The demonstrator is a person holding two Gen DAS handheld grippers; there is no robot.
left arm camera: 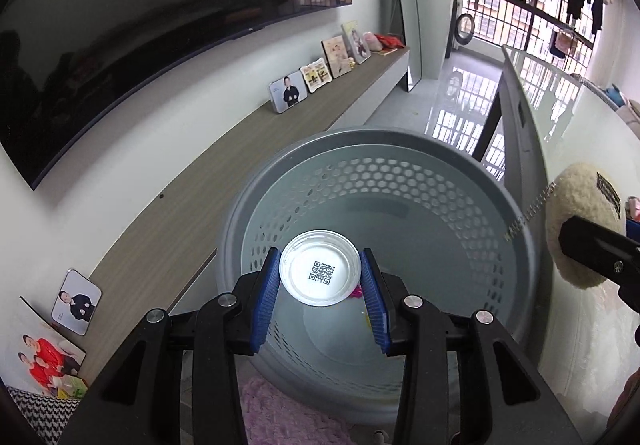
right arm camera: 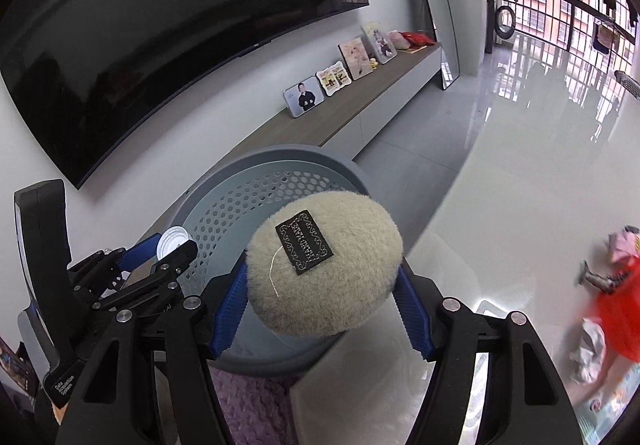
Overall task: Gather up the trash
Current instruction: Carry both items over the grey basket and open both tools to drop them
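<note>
a grey perforated basket [left arm camera: 460, 213] stands beside the low wooden tv shelf [left arm camera: 240, 181]. over the basket's rim, the right gripper [right arm camera: 320, 301] clamps a cream fluffy pad [right arm camera: 324, 265] bearing a black label. above the basket's open mouth, the left gripper [left arm camera: 320, 285] pinches a small white lid [left arm camera: 320, 271] printed with a qr code.

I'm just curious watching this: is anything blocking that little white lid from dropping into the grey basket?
Nothing visible does. The left claw holds the white lid directly over the open grey basket. The fluffy pad in the right claw sits off to the side, near the rim.
</note>
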